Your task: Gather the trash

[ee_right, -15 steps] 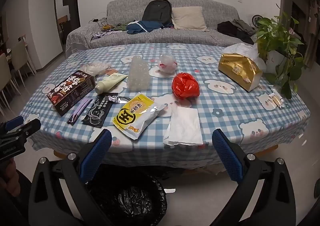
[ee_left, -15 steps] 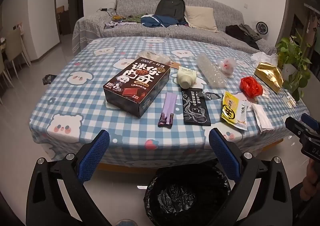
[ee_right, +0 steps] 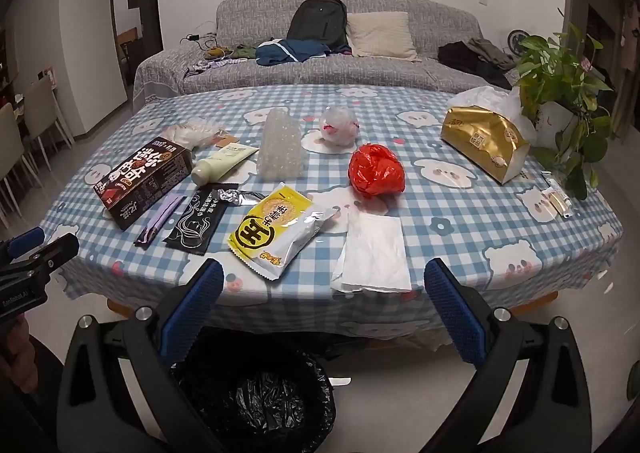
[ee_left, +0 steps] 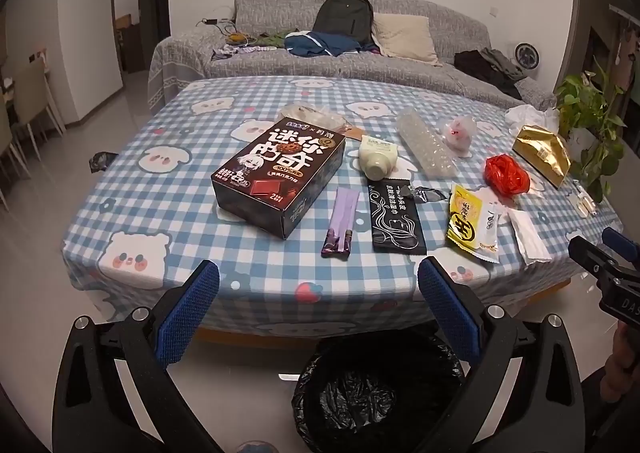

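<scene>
The bin [ee_left: 380, 393] with its black liner stood on the floor just off the table's [ee_left: 168, 181] near edge, its lower part cut off by the frame in both views. The left gripper [ee_left: 319, 295] and the right gripper [ee_right: 324, 293] hung above it short of that edge, fingers spread wide and holding nothing. Trash lay along the near edge: a dark chocolate box [ee_left: 280, 177] toward the left corner, then a purple sachet [ee_left: 340, 221], a black sachet [ee_left: 396, 217], a yellow snack bag [ee_right: 276, 229] and a white tissue [ee_right: 374, 249]. Only the right wrist view showed the tissue flat and whole; the left saw it edge-on. A red plastic bag [ee_right: 376, 171] lay farther in. What a clear bag [ee_right: 340, 125] held was hard to make out.
</scene>
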